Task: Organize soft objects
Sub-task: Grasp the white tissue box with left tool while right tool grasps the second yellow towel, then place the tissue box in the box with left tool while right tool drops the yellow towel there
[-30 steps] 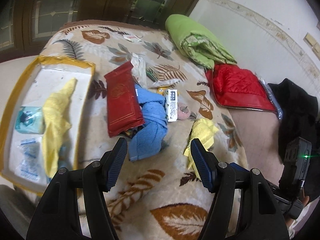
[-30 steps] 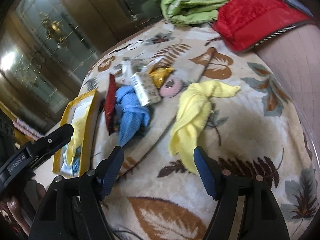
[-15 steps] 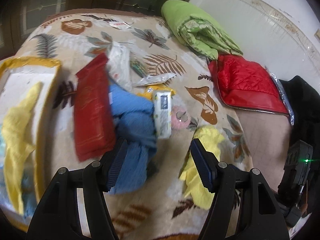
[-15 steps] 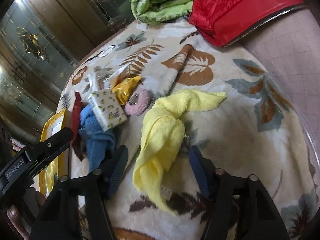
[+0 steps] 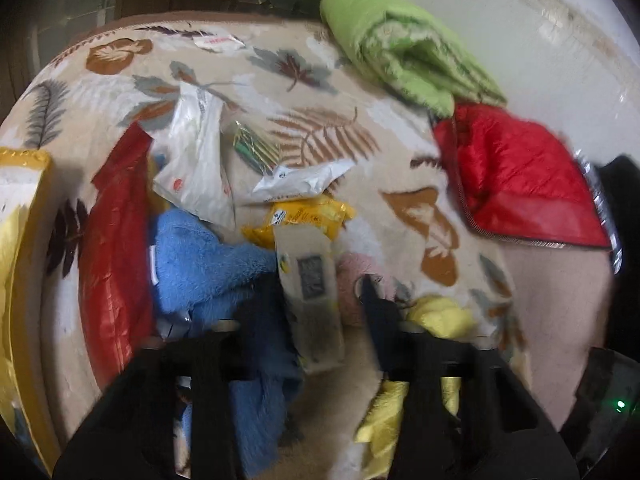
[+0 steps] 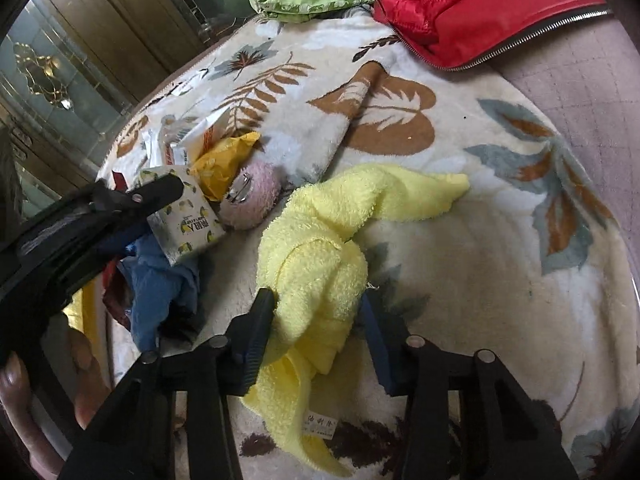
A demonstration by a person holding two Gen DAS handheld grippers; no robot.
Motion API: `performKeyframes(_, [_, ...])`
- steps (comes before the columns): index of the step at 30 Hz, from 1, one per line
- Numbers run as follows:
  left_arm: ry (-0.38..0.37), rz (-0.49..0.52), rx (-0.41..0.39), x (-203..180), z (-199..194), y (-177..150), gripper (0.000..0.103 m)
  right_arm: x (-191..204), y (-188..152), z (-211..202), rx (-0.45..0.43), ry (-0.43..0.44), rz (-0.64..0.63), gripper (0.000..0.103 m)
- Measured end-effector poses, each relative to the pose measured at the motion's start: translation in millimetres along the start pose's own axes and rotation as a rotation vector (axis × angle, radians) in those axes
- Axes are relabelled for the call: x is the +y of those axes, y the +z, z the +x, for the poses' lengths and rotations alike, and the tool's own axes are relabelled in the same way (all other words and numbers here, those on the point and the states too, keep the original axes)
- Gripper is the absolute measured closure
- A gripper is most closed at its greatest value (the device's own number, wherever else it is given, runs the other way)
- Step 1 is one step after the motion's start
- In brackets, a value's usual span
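The yellow towel (image 6: 320,264) lies bunched on the leaf-pattern blanket (image 6: 460,208), directly between the fingers of the right tool (image 6: 318,322), with one loose tail running back under the tool and another corner stretching ahead and to its right. It looks light, soft and fluffy, so it should fold and sag when lifted; I judge the thick bunched middle is the best place to take it, not the thin tail. The jaws of the right tool are closing, about half open, and the pads stand against the sides of the bunch, but I cannot tell if they press it already. The left tool (image 5: 316,292) is also closing, its jaws now rather narrow around a tissue pack (image 5: 314,288) that lies between them; the view is blurred, so a firm grip is not sure. The pack should be light and a little squashy. Left of this tool lies a blue towel (image 5: 204,260), and ahead to its right a pink fluffy thing (image 5: 352,276).
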State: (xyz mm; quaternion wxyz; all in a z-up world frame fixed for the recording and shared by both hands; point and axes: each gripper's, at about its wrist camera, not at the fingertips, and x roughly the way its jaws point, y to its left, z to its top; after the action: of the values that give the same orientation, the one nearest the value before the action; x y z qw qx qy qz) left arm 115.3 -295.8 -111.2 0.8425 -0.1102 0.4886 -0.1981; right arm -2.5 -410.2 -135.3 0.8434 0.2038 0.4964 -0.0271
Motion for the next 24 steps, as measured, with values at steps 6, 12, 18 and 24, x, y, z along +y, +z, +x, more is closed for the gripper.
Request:
performKeyframes(6, [-0.115, -0.058, 0.003, 22, -12, -10, 0.083, 7, -2, -6, -0.023, -0.029, -0.028, 0.074])
performKeyframes(12, [-0.261, -0.112, -0.005, 41, -58, -24, 0.083, 19, -9, -34, -0.107, -0.021, -0.073, 0.085])
performKeyframes(18, [-0.284, -0.118, -0.047, 62, -112, -44, 0.083, 38, -12, -59, -0.154, 0.010, -0.104, 0.089])
performKeyframes(24, [-0.294, -0.175, -0.083, 95, -168, -64, 0.083, 83, -19, -99, -0.237, 0.092, -0.178, 0.090])
